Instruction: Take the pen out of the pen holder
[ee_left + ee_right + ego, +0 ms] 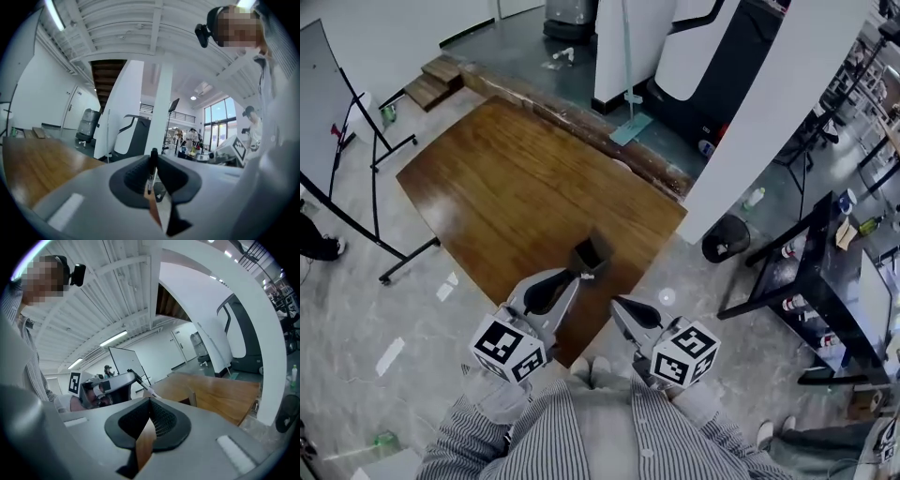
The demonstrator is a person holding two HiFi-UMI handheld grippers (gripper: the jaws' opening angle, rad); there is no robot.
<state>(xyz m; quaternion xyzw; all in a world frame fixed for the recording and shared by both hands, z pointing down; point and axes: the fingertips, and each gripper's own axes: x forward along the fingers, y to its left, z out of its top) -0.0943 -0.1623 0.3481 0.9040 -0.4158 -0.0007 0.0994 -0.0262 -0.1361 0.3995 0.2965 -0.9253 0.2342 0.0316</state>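
Okay, left gripper [579, 276] has its jaws pinching the pen [152, 168], a slim black one standing upright between the pads, its lower tip hanging free. I read that gripper as just on the near side of the pen holder [592, 251], a dark open box at the near edge of the wooden table [516, 187]. Right gripper [617, 303] sits to the right of the left one, jaws pressed together with nothing in them. In the right gripper view the pen pokes out of the left jaws in open air, clear of the pen holder. Striped sleeves [487, 441] show nearest me.
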